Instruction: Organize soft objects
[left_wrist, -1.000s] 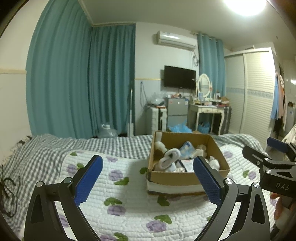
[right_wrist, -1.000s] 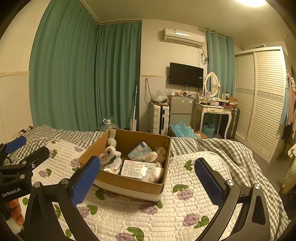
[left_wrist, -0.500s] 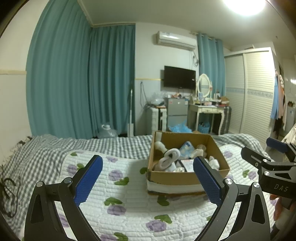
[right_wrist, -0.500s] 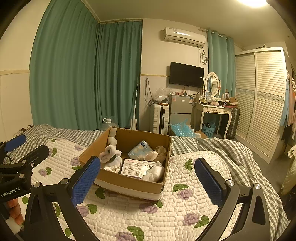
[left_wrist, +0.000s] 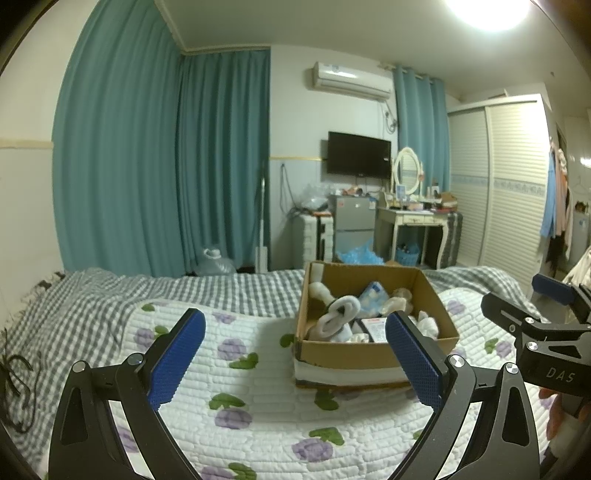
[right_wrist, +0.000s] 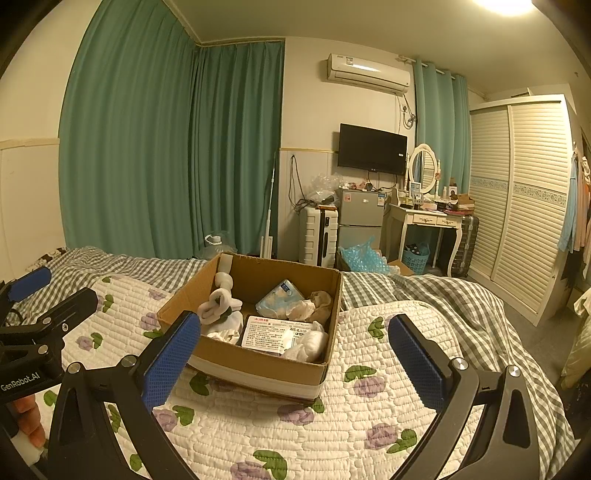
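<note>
My 2 grippers, left (left_wrist: 295, 350) and right (right_wrist: 294, 349), spread wide, empty, short of box (right_wrist: 258, 363) on quilt (right_wrist: 369, 424). Socks (right_wrist: 218, 306) inside: light, limp; I pinch bundle mid-roll.

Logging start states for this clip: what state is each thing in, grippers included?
Left gripper: open, empty, above the quilt.
Right gripper: open, empty.
Box: open-topped, upright on the quilt, holding items.
Socks: bundled, in the box.
Labelled packet: lying flat in the box.
Wardrobe: doors shut.
TV: off.
</note>
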